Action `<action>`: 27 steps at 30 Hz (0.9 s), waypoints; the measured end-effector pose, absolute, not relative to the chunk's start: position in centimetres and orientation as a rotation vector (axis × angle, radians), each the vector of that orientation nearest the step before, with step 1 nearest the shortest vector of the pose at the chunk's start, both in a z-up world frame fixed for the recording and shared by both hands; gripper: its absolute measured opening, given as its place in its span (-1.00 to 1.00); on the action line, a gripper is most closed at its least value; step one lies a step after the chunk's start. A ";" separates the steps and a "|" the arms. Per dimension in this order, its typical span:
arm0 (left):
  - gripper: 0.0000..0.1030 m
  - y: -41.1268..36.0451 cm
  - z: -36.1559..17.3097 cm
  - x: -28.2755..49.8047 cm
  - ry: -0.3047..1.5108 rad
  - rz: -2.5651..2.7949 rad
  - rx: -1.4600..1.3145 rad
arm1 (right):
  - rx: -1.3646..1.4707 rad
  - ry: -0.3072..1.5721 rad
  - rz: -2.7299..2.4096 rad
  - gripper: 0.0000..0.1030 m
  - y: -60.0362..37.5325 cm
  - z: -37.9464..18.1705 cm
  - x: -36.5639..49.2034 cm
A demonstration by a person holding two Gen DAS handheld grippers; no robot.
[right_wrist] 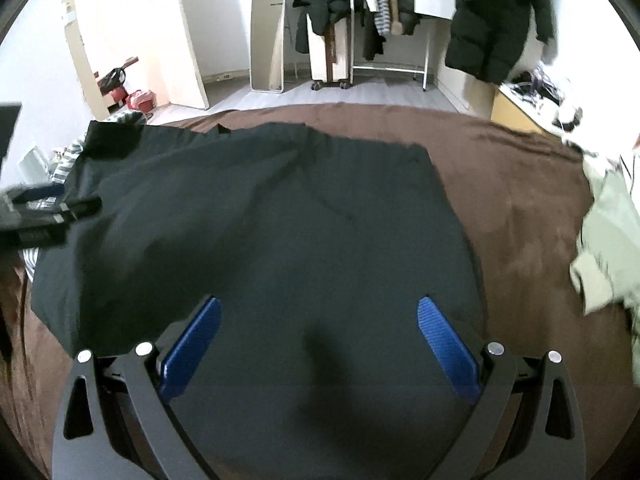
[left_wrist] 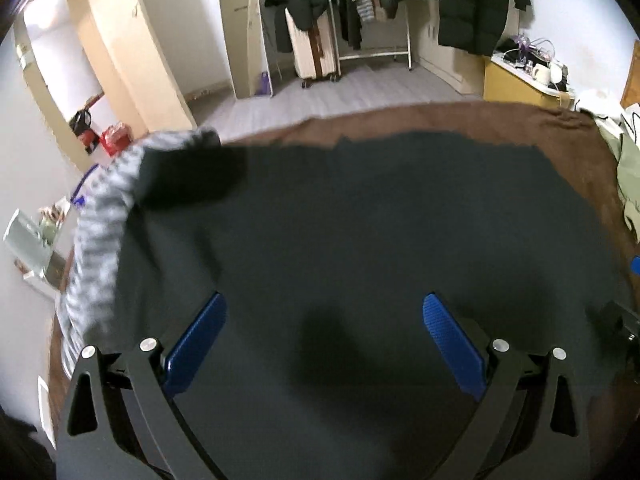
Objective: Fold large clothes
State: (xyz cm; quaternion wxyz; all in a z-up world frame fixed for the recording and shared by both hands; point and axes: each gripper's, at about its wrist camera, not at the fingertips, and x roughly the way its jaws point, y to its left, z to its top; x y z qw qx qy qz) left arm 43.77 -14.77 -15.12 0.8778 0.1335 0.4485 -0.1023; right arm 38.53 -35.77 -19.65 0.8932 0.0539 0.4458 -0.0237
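Observation:
A large dark garment [left_wrist: 360, 208] [right_wrist: 280, 208] lies spread flat on a brown bed cover [left_wrist: 460, 116] [right_wrist: 520, 200]. Its far left part is folded back over itself [left_wrist: 192, 176]. My left gripper [left_wrist: 324, 312] hovers open above the garment's near part, blue pads wide apart with nothing between them. My right gripper [right_wrist: 320, 316] is open too, above the garment's near edge. The other gripper's dark body [right_wrist: 36, 216] shows blurred at the left of the right wrist view.
A grey striped cloth [left_wrist: 100, 248] [right_wrist: 68, 156] lies at the garment's left edge. A pale green garment [right_wrist: 608, 240] [left_wrist: 628, 176] sits on the bed's right side. Beyond the bed are a clothes rack [left_wrist: 376, 12], a suitcase [left_wrist: 316, 52] and a yellow cabinet [left_wrist: 516, 84].

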 end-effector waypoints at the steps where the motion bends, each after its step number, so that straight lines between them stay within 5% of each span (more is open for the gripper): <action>1: 0.87 -15.0 -16.1 42.9 0.944 -0.209 0.277 | 0.125 0.927 -0.054 0.89 -35.7 -20.1 38.0; 11: 0.89 -15.5 -24.0 40.6 0.987 -0.140 0.284 | 0.186 0.925 -0.116 0.89 -36.1 -22.9 32.7; 27: 0.88 -15.9 -22.2 36.7 0.858 -0.142 0.311 | 0.546 0.930 -0.223 0.89 -41.9 -24.6 25.7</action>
